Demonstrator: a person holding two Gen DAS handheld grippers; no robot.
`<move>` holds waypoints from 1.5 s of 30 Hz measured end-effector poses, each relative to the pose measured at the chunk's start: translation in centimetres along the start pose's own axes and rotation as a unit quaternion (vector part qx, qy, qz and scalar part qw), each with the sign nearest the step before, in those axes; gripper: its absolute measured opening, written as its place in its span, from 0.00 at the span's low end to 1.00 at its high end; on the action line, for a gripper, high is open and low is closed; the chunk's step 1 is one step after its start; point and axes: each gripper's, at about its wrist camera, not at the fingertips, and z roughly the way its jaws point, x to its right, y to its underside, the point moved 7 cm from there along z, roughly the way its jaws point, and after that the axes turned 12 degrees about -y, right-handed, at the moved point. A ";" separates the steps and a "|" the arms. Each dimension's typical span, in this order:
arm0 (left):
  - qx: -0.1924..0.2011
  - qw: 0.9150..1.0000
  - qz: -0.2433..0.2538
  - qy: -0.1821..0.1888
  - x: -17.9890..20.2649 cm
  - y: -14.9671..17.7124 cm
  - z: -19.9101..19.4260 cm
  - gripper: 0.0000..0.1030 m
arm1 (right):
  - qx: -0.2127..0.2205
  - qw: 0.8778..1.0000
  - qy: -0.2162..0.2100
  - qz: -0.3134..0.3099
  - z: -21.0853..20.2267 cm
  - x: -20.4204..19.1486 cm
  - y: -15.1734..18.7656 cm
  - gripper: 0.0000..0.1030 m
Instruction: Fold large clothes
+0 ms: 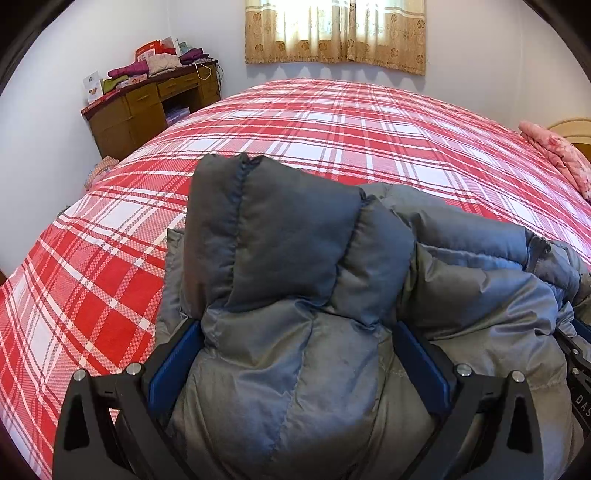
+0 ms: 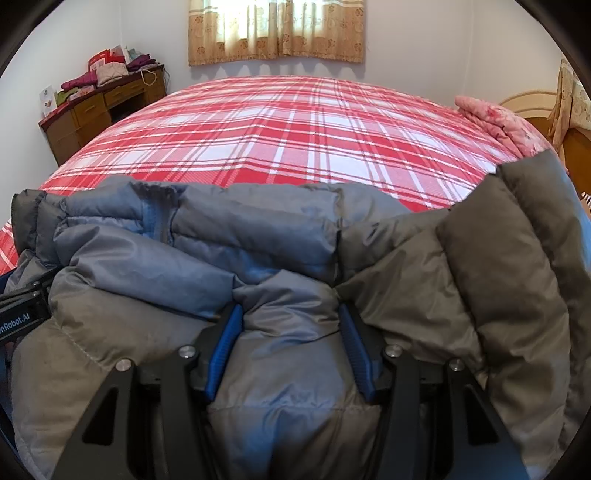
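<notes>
A grey quilted puffer jacket (image 1: 295, 266) is bunched up at the near edge of the bed. My left gripper (image 1: 299, 365) is shut on a thick fold of it, the blue pads (image 1: 173, 369) pressed into the padding on both sides. My right gripper (image 2: 291, 354) is shut on another fold of the same jacket (image 2: 295, 369), with the zipper edge (image 2: 157, 214) to its left. The left gripper's body (image 2: 18, 310) shows at the left edge of the right wrist view. The jacket hides the fingertips of both grippers.
The red and white plaid bed (image 1: 332, 133) stretches ahead toward a curtained window (image 1: 332, 33). A wooden desk (image 1: 147, 107) piled with clothes stands at the far left. A pink folded quilt (image 2: 495, 118) and a wooden headboard (image 2: 528, 103) are at the right.
</notes>
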 end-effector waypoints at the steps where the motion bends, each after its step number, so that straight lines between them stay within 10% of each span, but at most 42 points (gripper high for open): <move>1: -0.003 1.000 -0.002 0.004 0.0 0.0 0.1 0.99 | 0.000 1.000 0.001 0.000 0.0 0.0 0.0 0.55; 6: -0.031 0.999 0.027 0.032 -0.6 -0.4 -1.3 0.99 | -0.011 1.000 0.005 -0.009 -0.1 -0.2 -0.2 0.56; 11: 0.078 0.997 0.015 0.021 -5.3 0.4 -10.4 0.99 | -0.001 1.000 0.008 -0.005 -4.1 -1.3 -0.2 0.66; 14: 0.060 0.998 -0.024 0.007 -8.9 3.9 -11.3 0.99 | 0.044 0.999 -0.006 -0.026 -8.3 -4.2 0.6 0.87; 20: -0.012 0.996 -0.085 0.034 -9.8 9.7 -7.8 0.99 | 0.005 0.996 0.051 -0.075 -6.3 -6.5 4.6 0.88; 22: -0.006 0.994 -0.099 0.056 -8.9 10.0 -7.7 0.92 | 0.000 0.994 0.067 -0.090 -4.8 -6.6 5.5 0.89; 27: 0.013 0.985 -0.103 0.138 -6.7 9.2 -8.5 0.31 | -0.007 0.992 0.082 -0.101 -4.2 -6.5 5.8 0.89; 30: 0.025 0.982 -0.108 0.152 -7.5 8.5 -9.3 0.15 | -0.016 0.994 0.057 -0.093 -5.5 -6.2 5.9 0.88; 45: 0.070 0.972 -0.121 0.191 -11.7 7.9 -15.8 0.08 | -0.002 0.990 0.070 -0.119 -7.0 -9.5 9.1 0.88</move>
